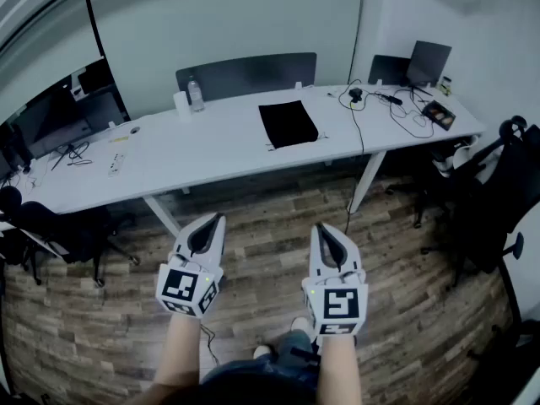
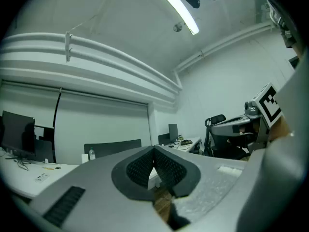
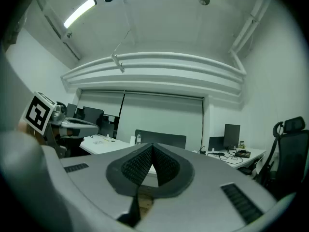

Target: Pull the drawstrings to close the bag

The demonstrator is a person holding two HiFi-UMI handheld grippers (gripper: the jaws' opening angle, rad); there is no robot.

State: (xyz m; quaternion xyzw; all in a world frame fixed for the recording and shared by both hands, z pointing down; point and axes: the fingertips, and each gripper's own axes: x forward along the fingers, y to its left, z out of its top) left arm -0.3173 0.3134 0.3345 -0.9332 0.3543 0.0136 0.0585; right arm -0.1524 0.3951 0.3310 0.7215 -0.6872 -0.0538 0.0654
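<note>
Left gripper (image 1: 217, 218) and right gripper (image 1: 324, 229), both pinched together, empty, level over wood floor (image 1: 263, 226). Black bag (image 1: 288, 123) flat on white table (image 1: 211, 146), head view only. Gripper views add ceiling strip light (image 2: 181, 8).

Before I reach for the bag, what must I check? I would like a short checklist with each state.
1. Black bag lies on the white table: ok.
2. Left tongs empty: ok, shut on nothing.
3. Right tongs empty: ok, shut on nothing.
4. Tongs open to grasp: not ok.
5. Drawstrings seen: cannot tell, too small.
6. Tongs close to bag: not ok, well short of the table.
</note>
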